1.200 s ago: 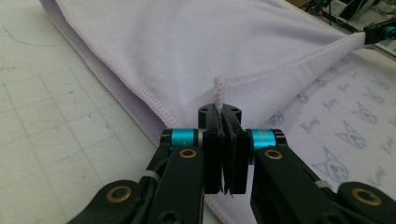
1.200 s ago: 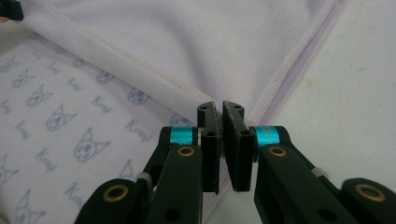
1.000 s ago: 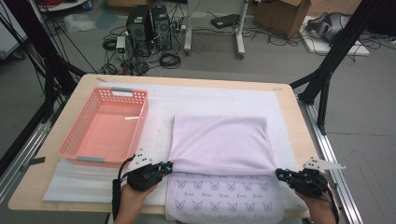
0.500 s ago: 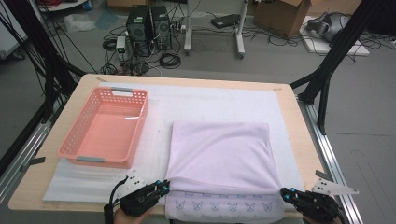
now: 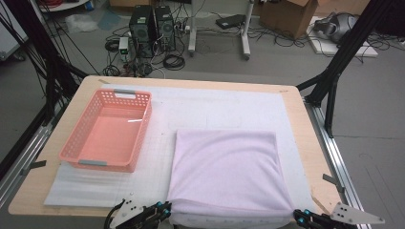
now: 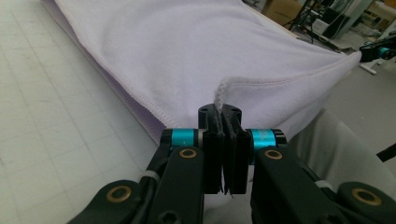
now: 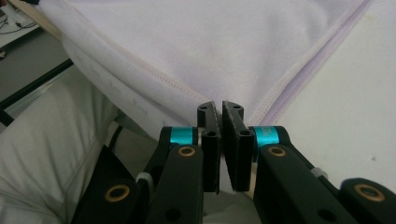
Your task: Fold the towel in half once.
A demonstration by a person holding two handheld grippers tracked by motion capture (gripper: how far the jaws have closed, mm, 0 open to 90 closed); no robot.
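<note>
From the high view, the lilac towel (image 5: 227, 174) is lying folded on the white mat of the desk (image 5: 305, 143), its long folded edge running across the near rim from one hand to the other; the left gripper (image 5: 164, 211) is sitting at the near-left corner and the right gripper (image 5: 300, 217) at the near-right corner, so each is equally close to its own end; the pink basket (image 5: 107, 131) is standing apart to the far left, beyond the left gripper. In the left gripper view, the left gripper (image 6: 223, 114) is clamped tight on a pinch of towel (image 6: 187, 56) hem, with the cloth spreading away ahead of it and the other gripper's teal tip (image 6: 380, 51) at the far corner. In the right gripper view, the right gripper (image 7: 219, 112) is pressing together on the towel's (image 7: 210, 42) corner where the stitched edges meet; I'd judge that any coming lift or fold is going to turn on keeping that near edge taut between the two corners.
</note>
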